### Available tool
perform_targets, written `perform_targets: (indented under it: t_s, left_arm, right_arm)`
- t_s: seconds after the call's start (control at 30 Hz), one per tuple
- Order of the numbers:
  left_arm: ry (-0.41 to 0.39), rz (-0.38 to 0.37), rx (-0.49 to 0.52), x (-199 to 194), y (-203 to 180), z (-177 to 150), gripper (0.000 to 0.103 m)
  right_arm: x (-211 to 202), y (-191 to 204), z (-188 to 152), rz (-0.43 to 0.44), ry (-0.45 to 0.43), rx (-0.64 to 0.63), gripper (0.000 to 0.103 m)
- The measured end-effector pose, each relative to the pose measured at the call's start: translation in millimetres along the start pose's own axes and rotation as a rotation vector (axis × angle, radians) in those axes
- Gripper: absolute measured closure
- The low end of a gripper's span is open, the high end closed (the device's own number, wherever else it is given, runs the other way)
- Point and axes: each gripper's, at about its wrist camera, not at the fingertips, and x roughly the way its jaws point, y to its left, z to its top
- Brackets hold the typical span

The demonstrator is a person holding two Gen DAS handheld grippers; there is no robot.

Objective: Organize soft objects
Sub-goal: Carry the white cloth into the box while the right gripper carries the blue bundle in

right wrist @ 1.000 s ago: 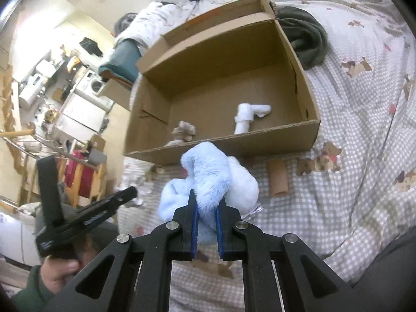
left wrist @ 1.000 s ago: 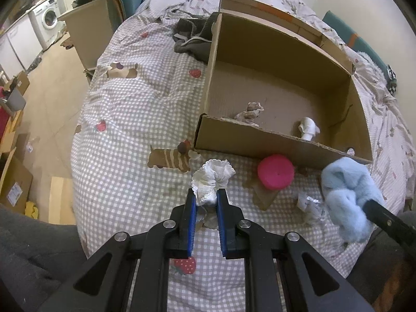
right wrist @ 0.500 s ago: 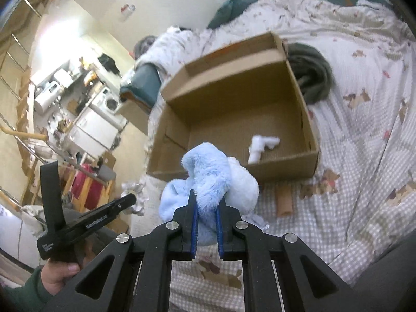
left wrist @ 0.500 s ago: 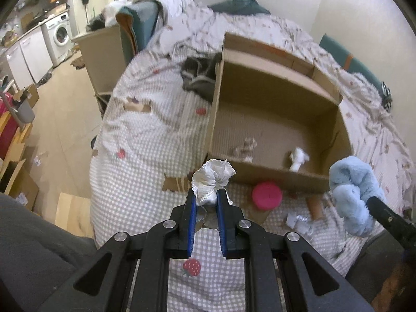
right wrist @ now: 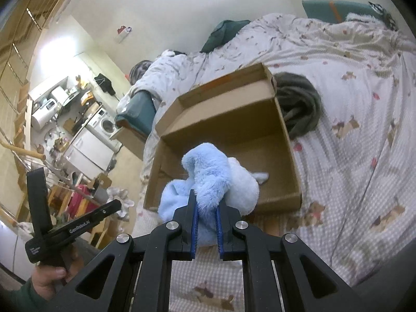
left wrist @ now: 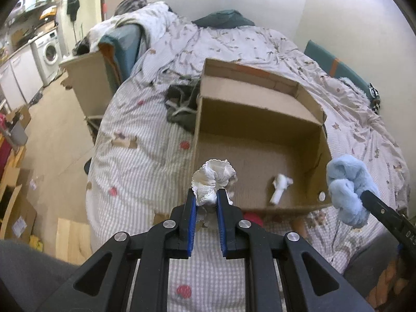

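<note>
A bed (left wrist: pixel 145 140) was covered by a checked quilt, with an open cardboard box (left wrist: pixel 260 119) laid on it. Above the box's near edge, a blue plush toy (right wrist: pixel 208 171) was pinched by the right tool (right wrist: pixel 206 208), and a white frilly cloth (left wrist: pixel 213 176) by the left tool (left wrist: pixel 206 202).

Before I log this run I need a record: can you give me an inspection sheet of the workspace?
Surface: bed under a checked cover.
Job's things: open box on the bed, a small white item inside; white frilly cloth and blue plush held up.
Clutter: dark garment beside the box; pink thing in front of it.
Grippers: left gripper shut on the cloth; right gripper shut on the plush.
Cables: nothing seen.
Surroundings: washing machine, wooden floor.
</note>
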Motion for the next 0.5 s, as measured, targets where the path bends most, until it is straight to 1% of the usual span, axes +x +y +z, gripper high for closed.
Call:
perform_targets:
  t_s: [0.37,0.43,0.5]
  left_arm:
    - [-0.068,-0.008,0.045,17,-16,48,0.089]
    - [-0.084,-0.024,0.067,23,-22,55,0.089]
    - [-0.074,-0.071,0.08,33,-27,61,0.089]
  right_arm:
    - [26,5,47,-0.035,-0.028,-0.095,0.09]
    - [33,6,55,-0.046,-0.035,-0.117,0.09]
    - [41,3,62,-0.051,-0.036,-0.129,0.09]
